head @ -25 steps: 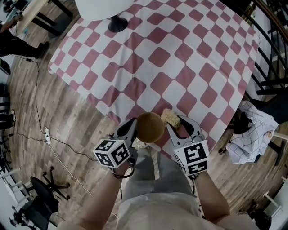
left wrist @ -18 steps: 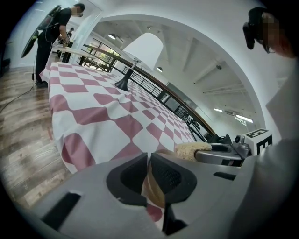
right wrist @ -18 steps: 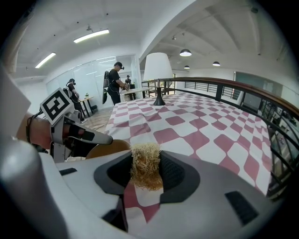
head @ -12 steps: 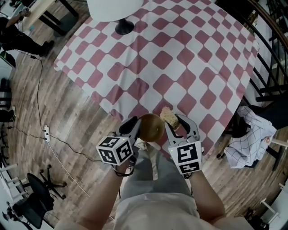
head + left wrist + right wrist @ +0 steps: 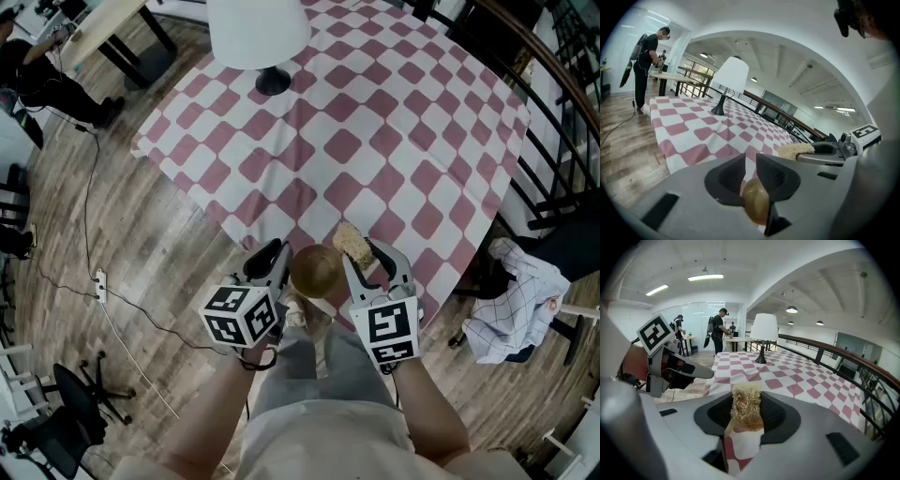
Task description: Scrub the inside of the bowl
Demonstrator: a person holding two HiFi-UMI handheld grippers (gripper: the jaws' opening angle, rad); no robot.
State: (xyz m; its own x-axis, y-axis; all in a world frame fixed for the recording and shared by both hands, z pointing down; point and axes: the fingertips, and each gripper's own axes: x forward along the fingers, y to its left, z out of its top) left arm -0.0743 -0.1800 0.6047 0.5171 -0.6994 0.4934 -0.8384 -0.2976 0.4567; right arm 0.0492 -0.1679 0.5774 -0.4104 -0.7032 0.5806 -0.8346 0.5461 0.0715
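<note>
- At the near edge of the checked table, the head view shows the brown bowl held off the cloth, between the left gripper and the right gripper.
- Only the left gripper view shows that grip. Its jaws have just been opening, yet the bowl sits wedged between them, touching both.
- Only the right gripper view shows its jaws clamped on the straw-coloured scrubber (in the head view, just right of the bowl).
- The head view alone shows the wooden floor and a plug strip at the left. The gripper views alone show a railing and people at far tables.
- Each gripper's grey body hides the near cloth in its own view. The lamp hides its own stem from above.
- Count: one bowl, one scrubber, one lamp, two grippers.
</note>
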